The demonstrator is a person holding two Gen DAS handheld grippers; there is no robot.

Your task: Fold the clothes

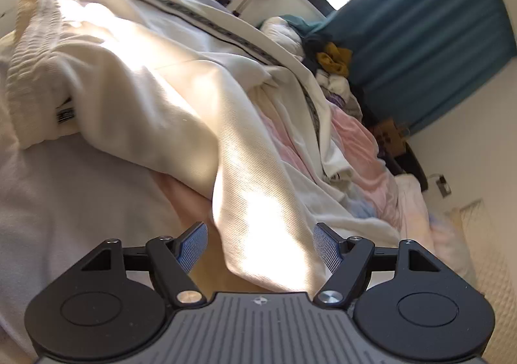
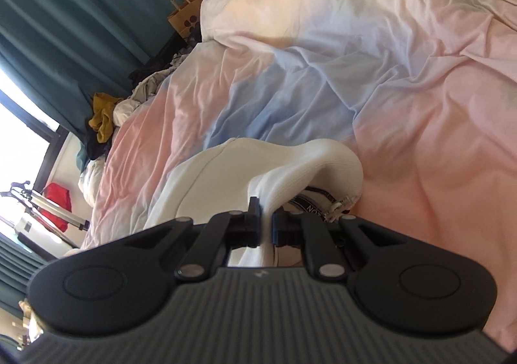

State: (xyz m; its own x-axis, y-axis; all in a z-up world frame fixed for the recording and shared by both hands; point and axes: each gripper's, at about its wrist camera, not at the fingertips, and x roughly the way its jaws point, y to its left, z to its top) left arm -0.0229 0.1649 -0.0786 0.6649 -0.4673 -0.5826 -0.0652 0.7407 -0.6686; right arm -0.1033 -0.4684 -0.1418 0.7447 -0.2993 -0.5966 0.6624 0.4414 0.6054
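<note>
Right wrist view: my right gripper (image 2: pixel 265 225) pinches the white garment's (image 2: pixel 310 163) ribbed waistband between its jaws; my left gripper (image 1: pixel 260 247) gapes wide, cloth between, unclamped; a tug could slip it free.

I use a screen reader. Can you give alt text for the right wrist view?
The right gripper is shut on the ribbed edge of a white garment, which lies on a rumpled pink and blue duvet. Teal curtains and a clothes pile sit behind.

The lower hem of the cream garment (image 1: pixel 181 112) is hidden behind the left gripper (image 1: pixel 260 244). Its waistband label (image 2: pixel 311 204) is partly covered, the lettering unreadable.
</note>
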